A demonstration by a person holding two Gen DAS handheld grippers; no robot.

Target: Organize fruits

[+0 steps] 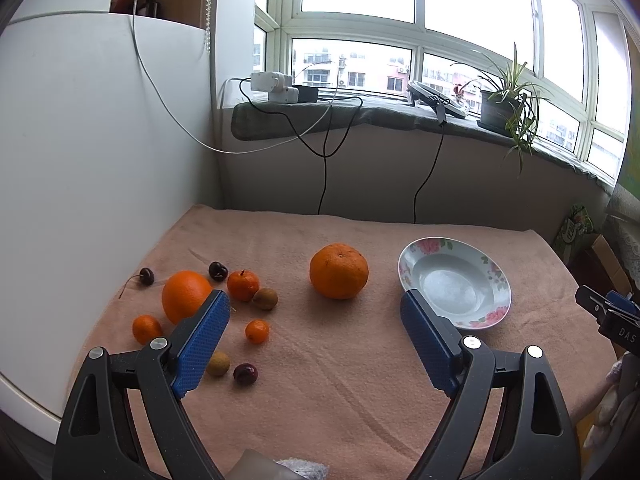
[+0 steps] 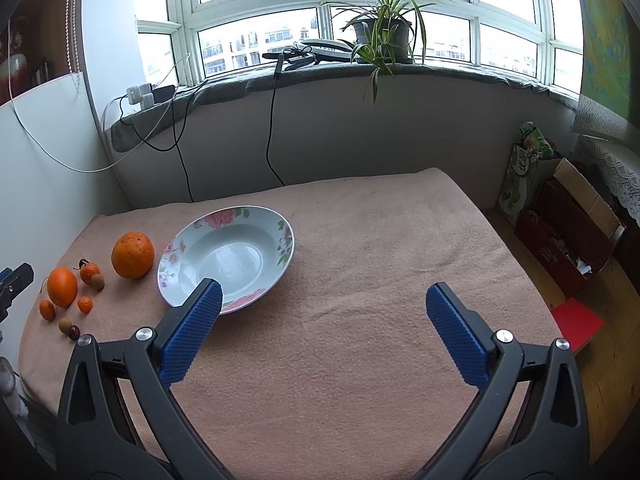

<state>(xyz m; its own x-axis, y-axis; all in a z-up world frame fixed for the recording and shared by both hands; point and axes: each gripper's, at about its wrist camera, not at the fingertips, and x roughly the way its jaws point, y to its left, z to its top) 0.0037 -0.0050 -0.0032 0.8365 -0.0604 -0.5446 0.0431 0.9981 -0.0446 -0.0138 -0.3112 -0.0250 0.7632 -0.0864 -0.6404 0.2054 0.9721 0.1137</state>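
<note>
A flowered white plate (image 1: pixel 460 280) (image 2: pixel 228 256) lies empty on the pink cloth. Left of it sits a large rough orange (image 1: pixel 339 271) (image 2: pixel 132 255). Further left a smooth orange (image 1: pixel 185 295) (image 2: pixel 62 287) is ringed by small fruits: a mandarin (image 1: pixel 243 285), two kumquats (image 1: pixel 257 331) (image 1: pixel 147 329), dark cherries (image 1: pixel 218 271) (image 1: pixel 245 373), and brownish longans (image 1: pixel 265 298) (image 1: pixel 218 363). My left gripper (image 1: pixel 314 312) hangs open above the cloth, between the fruit cluster and the plate. My right gripper (image 2: pixel 322 300) is open over bare cloth right of the plate, holding nothing.
A white panel (image 1: pixel 100 160) walls the table's left side. Cables (image 1: pixel 324 168) hang from the windowsill behind, where a potted plant (image 2: pixel 384 28) stands. Right of the table, on the floor, are a red box (image 2: pixel 568 248) and a green bag (image 2: pixel 524 172).
</note>
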